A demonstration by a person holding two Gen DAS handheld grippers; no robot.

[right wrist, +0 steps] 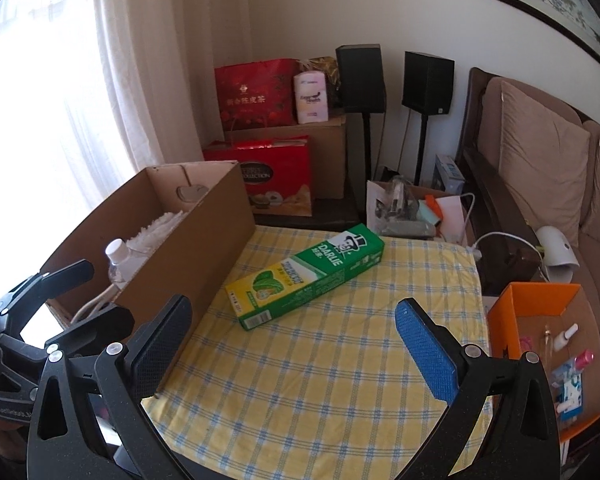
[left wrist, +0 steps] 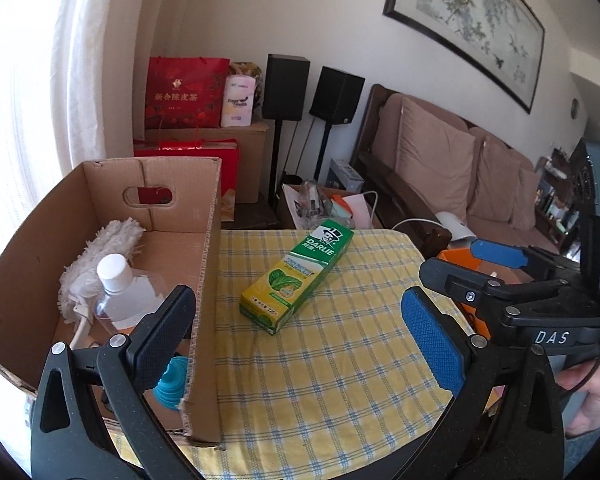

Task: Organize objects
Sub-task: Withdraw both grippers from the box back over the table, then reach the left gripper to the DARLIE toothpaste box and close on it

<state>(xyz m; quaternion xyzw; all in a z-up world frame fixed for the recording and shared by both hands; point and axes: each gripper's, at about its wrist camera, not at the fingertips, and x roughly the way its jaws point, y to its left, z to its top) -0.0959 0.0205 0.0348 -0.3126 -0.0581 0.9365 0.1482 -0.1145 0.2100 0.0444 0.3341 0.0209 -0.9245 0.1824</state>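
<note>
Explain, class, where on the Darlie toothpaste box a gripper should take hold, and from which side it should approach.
Grip the Darlie toothpaste box across its narrow width near mid-length, coming down from above. It lies flat on the checked tablecloth, long and slim, with both long sides free. The open right gripper would likely need turning, as the box lies diagonally.

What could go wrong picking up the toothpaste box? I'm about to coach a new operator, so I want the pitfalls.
1. The toothpaste box lies diagonally on the checked cloth; jaws closing off-axis may spin it rather than grip it.
2. The cardboard box wall stands tall beside it; a low carry could clip the rim.
3. The bottle and duster already fill the box's near end, so dropping there may leave it propped.
</note>
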